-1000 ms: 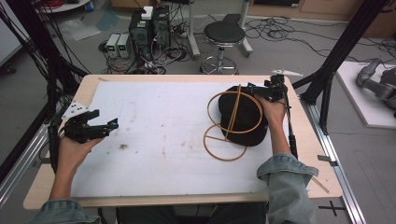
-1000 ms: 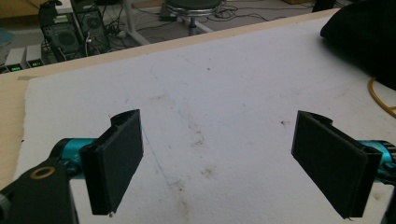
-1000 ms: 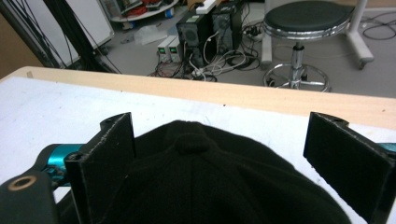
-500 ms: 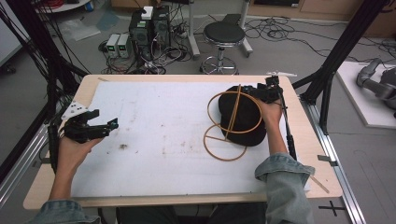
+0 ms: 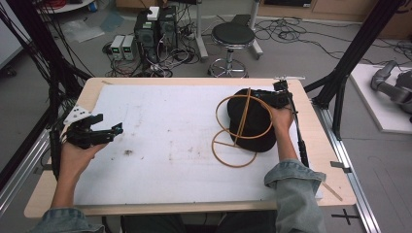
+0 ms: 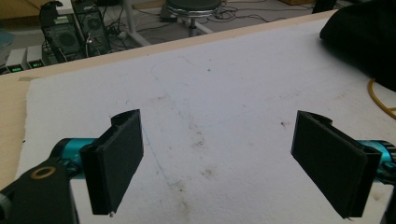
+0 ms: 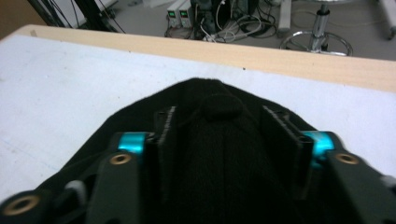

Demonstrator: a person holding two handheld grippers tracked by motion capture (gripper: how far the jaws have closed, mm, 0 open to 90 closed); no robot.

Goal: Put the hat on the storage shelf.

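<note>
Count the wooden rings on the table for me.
2, joined by a straight wooden bar: an upper ring standing around the black cap, and a lower ring lying flat on the white mat nearer the person.

Denim sleeves [image 5: 296, 182] rolled at cuffs; black grippers, left gripper [image 6: 219, 154] flat black pads [image 6: 119, 163], teal joints, brass screws.

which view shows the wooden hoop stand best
The high view: the wooden hoop stand shows whole there, its upright ring and flat base ring over the black hat on the white mat. The left gripper view catches just a sliver of its rim at the right edge. The right gripper view looks along the hat instead.
</note>
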